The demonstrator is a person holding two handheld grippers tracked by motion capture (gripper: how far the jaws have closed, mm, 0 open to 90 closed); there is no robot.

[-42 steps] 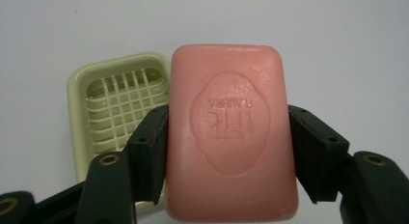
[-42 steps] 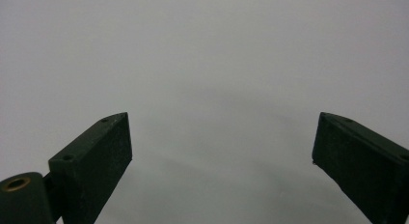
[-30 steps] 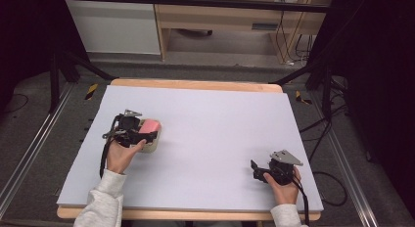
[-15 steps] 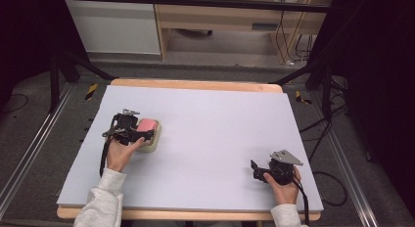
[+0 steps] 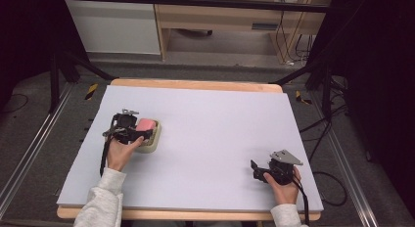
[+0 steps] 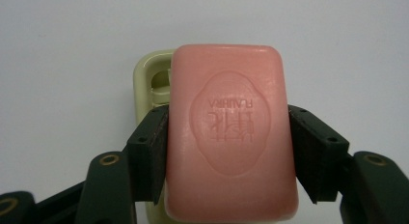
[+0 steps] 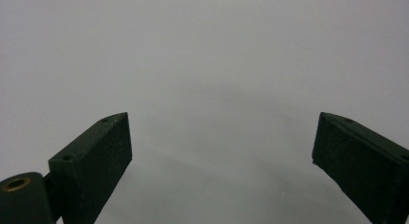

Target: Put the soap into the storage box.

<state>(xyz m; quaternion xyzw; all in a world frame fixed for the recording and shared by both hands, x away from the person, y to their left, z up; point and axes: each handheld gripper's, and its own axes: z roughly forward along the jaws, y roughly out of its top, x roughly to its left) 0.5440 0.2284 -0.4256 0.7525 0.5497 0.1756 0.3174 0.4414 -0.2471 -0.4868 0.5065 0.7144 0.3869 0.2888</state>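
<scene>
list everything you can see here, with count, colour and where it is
soap bar: one, pink, stamped on top, clamped between the left gripper's fingers, over the soap dish
soap dish: one, pale cream-green, on the left part of the mat, under the soap bar
mat: one, pale lilac-grey, covering most of the table
table: one, light wood, its edge showing around the mat
cabinet: one, wooden, behind the table
left gripper: one, black, shut on the soap bar, at the mat's left
right gripper: one, black, fingers apart with nothing between them, at the mat's near right
hands: two, grey sleeves, coming in from the near edge
</scene>
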